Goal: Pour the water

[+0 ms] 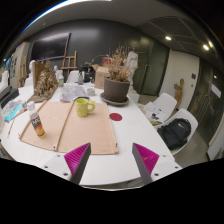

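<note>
A white round-edged counter (120, 150) fills the foreground, part of it covered by a tan rectangular cardboard sheet (70, 125). Beyond it stands a dark grey wall (95, 42) carrying a black rectangular screen (50, 47), with a light wooden easel frame (68, 55) just beside it. A pale door (178, 70) sits in the wall to the right. Small round ceiling lights (167, 39) glow overhead. A white office chair (185, 130) stands beside the counter.
</note>
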A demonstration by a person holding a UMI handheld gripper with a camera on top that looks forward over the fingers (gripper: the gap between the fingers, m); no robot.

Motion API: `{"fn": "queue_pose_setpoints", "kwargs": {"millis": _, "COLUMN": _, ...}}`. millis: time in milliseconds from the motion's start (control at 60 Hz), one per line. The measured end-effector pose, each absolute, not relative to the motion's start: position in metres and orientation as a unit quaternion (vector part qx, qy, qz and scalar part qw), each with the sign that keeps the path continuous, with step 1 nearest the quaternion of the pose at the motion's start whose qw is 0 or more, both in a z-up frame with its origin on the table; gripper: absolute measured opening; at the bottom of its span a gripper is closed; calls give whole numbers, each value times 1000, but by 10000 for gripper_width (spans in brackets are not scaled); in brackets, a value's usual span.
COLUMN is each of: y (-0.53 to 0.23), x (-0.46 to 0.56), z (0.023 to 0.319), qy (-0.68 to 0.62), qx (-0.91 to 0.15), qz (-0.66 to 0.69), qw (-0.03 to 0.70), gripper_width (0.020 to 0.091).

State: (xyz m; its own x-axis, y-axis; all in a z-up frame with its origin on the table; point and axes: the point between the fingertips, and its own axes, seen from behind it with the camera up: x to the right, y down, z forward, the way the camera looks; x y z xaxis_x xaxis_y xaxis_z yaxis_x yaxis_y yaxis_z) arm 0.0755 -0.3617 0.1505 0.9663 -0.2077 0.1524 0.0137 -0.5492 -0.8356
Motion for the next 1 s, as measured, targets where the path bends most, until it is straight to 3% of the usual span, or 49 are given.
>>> {"fn": "queue_pose_setpoints", "kwargs": {"millis": 83, "y": -356, "x": 51, "z": 150, "qy": 38, "qx": -872, "qz": -94, "qw": 478, "gripper_width": 860}}
{"fn": "queue_pose_setpoints", "kwargs": {"millis": 433, "y": -284, "x": -185, "z": 103, "qy": -35, "qx": -864, "qz": 1, "qw": 503, "gripper_width": 857}}
{"fn": "queue_pose_setpoints", "kwargs": {"millis": 733, "y": -186, "x": -255, "z": 58, "qy": -22, "qx": -850, "qz": 16, "qw": 526, "gripper_width": 850}}
{"fn": "queue_pose_setpoints", "kwargs": {"millis": 783, "y": -173, "x": -259, "z": 52, "qy": -15, "qx": -848, "qz": 18, "qw": 530, "gripper_width": 807}}
{"fn": "queue_pose_setpoints", "kwargs": {"millis": 967, "y": -147, "x": -262, "z": 48, "qy": -12, "qx": -836, "qz": 12, "qw": 549, "gripper_width": 442}}
{"fn": "queue_pose_setpoints", "kwargs": {"millis": 1000, "y": -146, "x": -263, "z": 49, "qy": -12, "qx": -835, "qz": 11, "qw": 550, "gripper_width": 439}}
